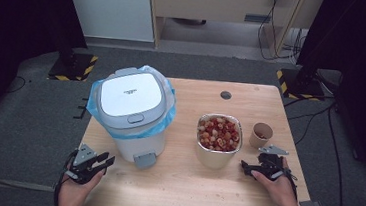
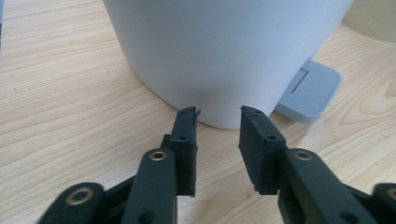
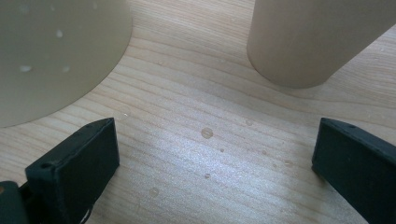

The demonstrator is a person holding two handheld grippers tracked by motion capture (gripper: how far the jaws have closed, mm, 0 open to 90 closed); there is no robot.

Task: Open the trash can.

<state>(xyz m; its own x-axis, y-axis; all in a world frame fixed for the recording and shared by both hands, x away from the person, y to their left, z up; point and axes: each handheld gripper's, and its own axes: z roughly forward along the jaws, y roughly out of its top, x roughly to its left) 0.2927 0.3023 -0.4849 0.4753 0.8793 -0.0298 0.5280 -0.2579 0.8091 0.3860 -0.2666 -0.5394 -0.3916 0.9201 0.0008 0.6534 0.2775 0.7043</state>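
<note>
a white pedal bin (image 1: 132,113) stands on the left half of the wooden table (image 1: 183,188), lined with a blue bag (image 1: 167,112) whose edge spills out under the closed lid (image 1: 130,98). there is a small dark line of print in the middle of the lid, too small to read. the grey foot pedal (image 1: 145,160) sticks out at the base of the bin, towards the person.

the left gripper (image 1: 96,164) sits at the near left corner of the table, held in the left hand (image 1: 76,186), pointing towards the base of the bin. in the left gripper view its two black jaws stand a narrow gap apart with nothing between them; they grasp nothing, and the bin wall (image 2: 224,51) rises just past their tips, with the pedal (image 2: 312,91) off to the right.

right of the bin stands a cream bowl (image 1: 219,141) heaped with red and pale pieces of food (image 1: 218,132), and just beyond it to the right a small brown paper cup (image 1: 261,135). no writing can be made out on either.

the right gripper (image 1: 245,167) lies low on the table near the bowl's right side, held by the right hand (image 1: 277,184). in the right gripper view its jaws are spread wide and released, with bare wood and a few water drops (image 3: 206,133) between them, the bowl (image 3: 56,56) ahead on one side and the cup (image 3: 308,37) on the other.
</note>
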